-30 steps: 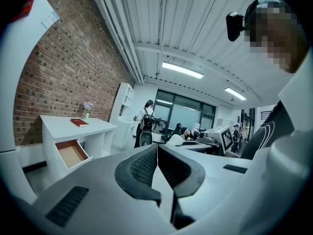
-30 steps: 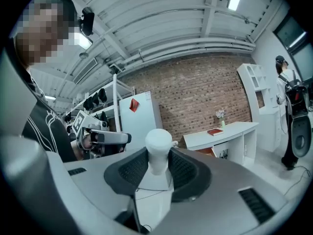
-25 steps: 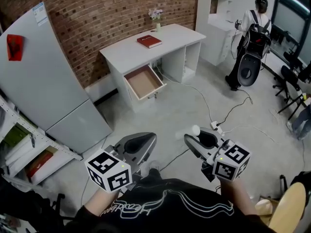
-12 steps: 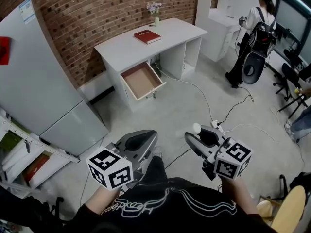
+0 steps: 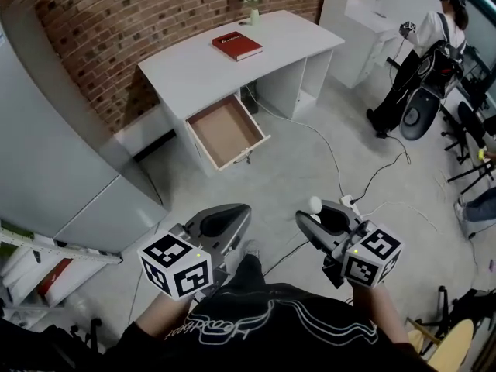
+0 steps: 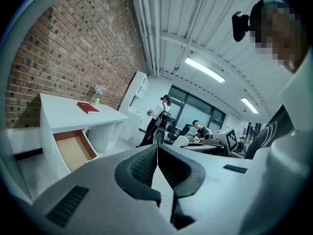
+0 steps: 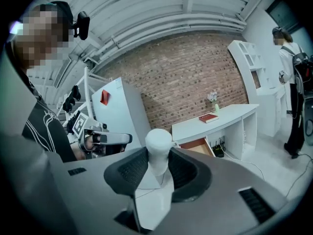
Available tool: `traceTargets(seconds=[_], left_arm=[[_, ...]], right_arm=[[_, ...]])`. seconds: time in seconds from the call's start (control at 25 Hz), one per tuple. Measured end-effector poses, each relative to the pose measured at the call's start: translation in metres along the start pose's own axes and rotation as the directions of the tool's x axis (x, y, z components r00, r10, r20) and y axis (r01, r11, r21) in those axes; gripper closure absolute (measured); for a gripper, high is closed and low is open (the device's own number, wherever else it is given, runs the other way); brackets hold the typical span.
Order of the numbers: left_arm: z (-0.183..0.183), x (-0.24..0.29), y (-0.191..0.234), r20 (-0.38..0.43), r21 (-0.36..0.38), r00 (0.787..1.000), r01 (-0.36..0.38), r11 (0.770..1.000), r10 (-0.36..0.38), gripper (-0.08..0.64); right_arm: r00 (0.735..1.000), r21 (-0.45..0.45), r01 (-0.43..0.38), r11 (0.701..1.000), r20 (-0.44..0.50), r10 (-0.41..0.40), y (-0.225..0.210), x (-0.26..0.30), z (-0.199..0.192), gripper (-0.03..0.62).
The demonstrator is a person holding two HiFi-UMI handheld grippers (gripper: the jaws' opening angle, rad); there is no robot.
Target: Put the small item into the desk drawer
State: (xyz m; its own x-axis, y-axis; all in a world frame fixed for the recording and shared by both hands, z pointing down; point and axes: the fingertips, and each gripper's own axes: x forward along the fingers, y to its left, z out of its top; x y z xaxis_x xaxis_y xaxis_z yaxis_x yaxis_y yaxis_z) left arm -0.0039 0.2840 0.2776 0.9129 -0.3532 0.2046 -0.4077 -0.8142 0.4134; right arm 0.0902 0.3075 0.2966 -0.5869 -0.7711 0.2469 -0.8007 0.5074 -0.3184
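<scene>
The small white item (image 7: 159,148) sits clamped between the half-open jaws of the right tool (image 5: 319,210), well apart from the open drawer (image 5: 226,131) below the white surface (image 5: 194,72), while the left tool (image 6: 156,156) is closed and empty.

Saw small white round-headed peg (image 7: 159,142) clamped upright in right gripper (image 7: 159,156), well apart from open brown-bottomed desk drawer (image 5: 226,130).

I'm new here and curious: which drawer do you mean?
Against the brick wall stands a white desk with a red book on top. The drawer juts out below the top; its brown inside stands out from the white compartments beside it.
</scene>
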Motion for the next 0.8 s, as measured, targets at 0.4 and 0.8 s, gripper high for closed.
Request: traceTargets(seconds=[0.4,0.8], left_arm=[[0.058,0.094,0.171,-0.067,-0.092,0.996,-0.062,0.994,0.056,0.537],[0.073,0.129,0.269,-0.056,-0.136,0.991,-0.128,0.982,0.122,0.537]], right_arm=[[0.993,0.034,0.004,0.999,-0.118,0.0,-0.126,0.153,0.053,0.454],[0.98,-0.043,-0.027,0.999,-0.197,0.018,-0.186,0.254,0.074,0.454]])
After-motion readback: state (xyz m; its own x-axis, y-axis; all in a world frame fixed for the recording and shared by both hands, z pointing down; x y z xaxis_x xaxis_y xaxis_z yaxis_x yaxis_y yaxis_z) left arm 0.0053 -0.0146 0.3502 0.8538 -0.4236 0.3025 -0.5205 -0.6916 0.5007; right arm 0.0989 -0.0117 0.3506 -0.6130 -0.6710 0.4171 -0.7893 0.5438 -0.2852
